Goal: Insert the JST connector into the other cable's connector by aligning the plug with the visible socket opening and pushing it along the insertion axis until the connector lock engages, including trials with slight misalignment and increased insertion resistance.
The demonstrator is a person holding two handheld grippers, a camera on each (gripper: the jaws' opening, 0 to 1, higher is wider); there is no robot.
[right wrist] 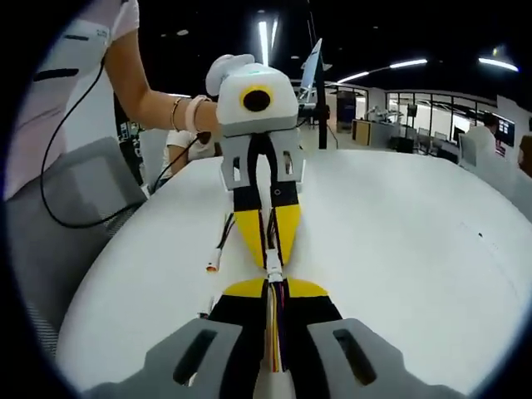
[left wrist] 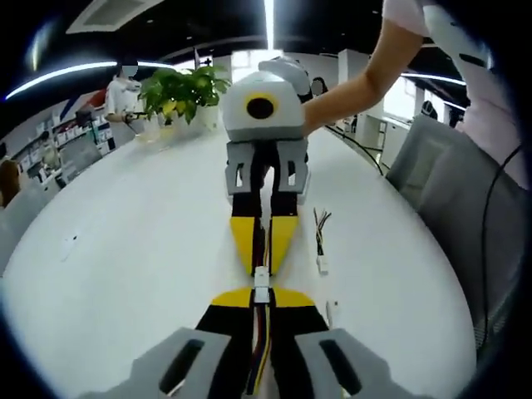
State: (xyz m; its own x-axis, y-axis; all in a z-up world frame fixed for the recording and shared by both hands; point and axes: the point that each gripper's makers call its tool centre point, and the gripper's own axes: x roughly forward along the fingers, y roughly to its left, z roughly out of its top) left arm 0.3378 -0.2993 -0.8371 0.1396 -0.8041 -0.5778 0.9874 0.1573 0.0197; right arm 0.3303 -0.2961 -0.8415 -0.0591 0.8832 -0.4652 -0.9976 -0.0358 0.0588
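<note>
I find no legible brand, label or writing on any item in either view.

In the left gripper view, my left tongs (left wrist: 261, 301) are pressed together on a cable (left wrist: 259, 349) of yellow, red and dark wires, with its white JST connector (left wrist: 262, 281) sitting at the yellow tips. Directly opposite, tip to tip, the right tongs (left wrist: 263, 249) are likewise pinched on the other cable. The two connectors meet between the tips; I cannot tell whether they are fully seated or locked.

In the right gripper view, the same arrangement is seen from the other side: the right tongs (right wrist: 273, 291) grip the other cable (right wrist: 275, 332), its mating connector (right wrist: 273, 268) at the tips, facing the left tongs (right wrist: 271, 249).

Just beside the tongs on the white tabletop (left wrist: 125, 249) lies a spare cable (left wrist: 321, 241) with a white plug end, loose and apart from both tongs. A small white part (left wrist: 332, 312) lies near it, closer to me.

Further off, a person's hand (left wrist: 312, 112) holds the right device. A potted plant (left wrist: 183, 91) stands in a pot at the far end of the tabletop. A grey chair (left wrist: 449, 183) stands beside the tabletop edge.
</note>
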